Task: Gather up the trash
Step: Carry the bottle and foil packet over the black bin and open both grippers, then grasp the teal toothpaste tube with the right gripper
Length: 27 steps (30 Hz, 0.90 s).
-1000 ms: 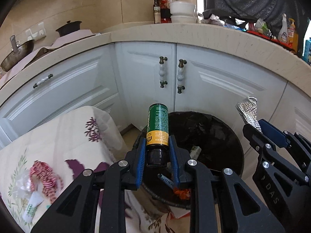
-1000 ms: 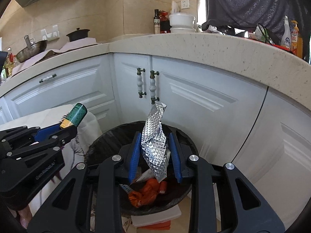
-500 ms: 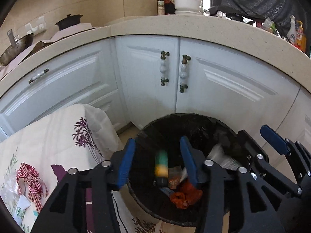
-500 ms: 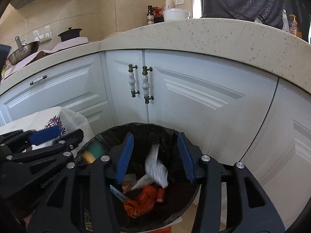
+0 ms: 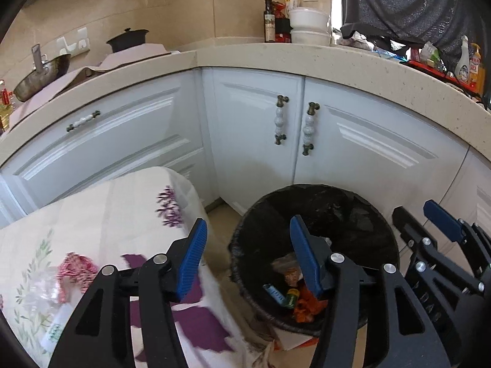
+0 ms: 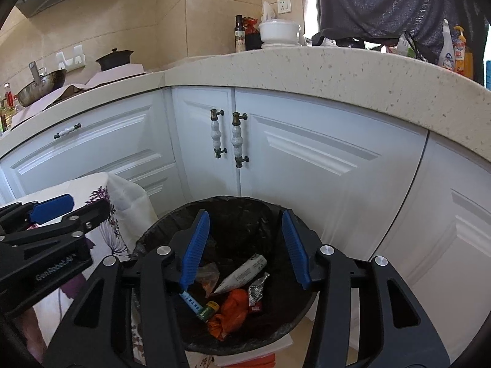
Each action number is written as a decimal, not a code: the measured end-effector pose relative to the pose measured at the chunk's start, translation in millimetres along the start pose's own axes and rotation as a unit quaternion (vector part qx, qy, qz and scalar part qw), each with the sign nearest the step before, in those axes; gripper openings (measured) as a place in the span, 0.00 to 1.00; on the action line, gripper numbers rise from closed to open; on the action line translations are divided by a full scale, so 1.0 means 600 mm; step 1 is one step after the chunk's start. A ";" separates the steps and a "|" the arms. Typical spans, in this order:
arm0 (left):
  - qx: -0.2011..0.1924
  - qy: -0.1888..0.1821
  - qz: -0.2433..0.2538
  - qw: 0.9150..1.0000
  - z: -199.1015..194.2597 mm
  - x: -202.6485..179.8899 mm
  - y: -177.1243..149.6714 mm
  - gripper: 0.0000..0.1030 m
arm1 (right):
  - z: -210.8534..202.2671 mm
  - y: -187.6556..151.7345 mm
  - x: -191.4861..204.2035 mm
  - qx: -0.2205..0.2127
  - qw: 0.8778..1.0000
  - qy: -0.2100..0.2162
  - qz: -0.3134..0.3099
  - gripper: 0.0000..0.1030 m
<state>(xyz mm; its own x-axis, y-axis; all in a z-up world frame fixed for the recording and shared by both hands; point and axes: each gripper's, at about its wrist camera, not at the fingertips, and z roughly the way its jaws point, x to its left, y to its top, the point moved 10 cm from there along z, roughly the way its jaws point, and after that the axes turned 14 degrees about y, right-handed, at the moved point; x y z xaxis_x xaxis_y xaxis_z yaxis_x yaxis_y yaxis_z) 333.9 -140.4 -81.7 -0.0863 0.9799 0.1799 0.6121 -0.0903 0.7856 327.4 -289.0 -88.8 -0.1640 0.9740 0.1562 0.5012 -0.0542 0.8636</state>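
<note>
A round bin with a black liner [image 5: 362,205] [image 6: 242,205] stands on the floor before white cabinets. In it lie the green bottle [image 6: 208,310] [image 5: 291,297], the silver foil wrapper [image 6: 256,289], an orange bag [image 6: 233,309], a blue tube [image 6: 191,302] and a white wrapper [image 6: 242,273]. My left gripper [image 5: 248,260] is open and empty, over the bin's left rim and the table edge. My right gripper [image 6: 245,247] is open and empty above the bin. Each gripper shows in the other's view, the right [image 5: 429,230] and the left [image 6: 55,214].
A table with a floral cloth [image 5: 107,214] stands left of the bin, with a red-and-white ribbon [image 5: 76,265], clear plastic [image 5: 40,288] and a small white tube [image 5: 56,328] on it. Cabinet doors with handles [image 5: 294,128] stand close behind the bin. A countertop [image 6: 307,64] carries bottles and bowls.
Both grippers opened. The green bottle fell from the left one and the foil wrapper from the right one into the bin. The left gripper has swung left toward the table.
</note>
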 end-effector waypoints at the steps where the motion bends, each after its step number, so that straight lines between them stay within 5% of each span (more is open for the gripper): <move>1: -0.002 0.003 -0.001 1.000 -0.003 0.008 -0.001 0.54 | -0.004 0.001 0.005 -0.001 1.000 0.002 0.002 0.47; 27: 0.026 0.103 -0.065 0.992 -0.069 0.321 -0.124 0.63 | -0.057 -0.049 0.298 0.035 0.992 0.116 -0.030 0.52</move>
<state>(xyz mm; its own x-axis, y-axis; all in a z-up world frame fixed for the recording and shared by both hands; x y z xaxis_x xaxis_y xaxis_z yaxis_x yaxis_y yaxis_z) 239.3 47.8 -81.0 -0.3220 0.9252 0.2008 0.6245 0.0482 0.7795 254.4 -120.7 -69.6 -0.3826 0.8974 0.2198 0.5420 0.0254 0.8400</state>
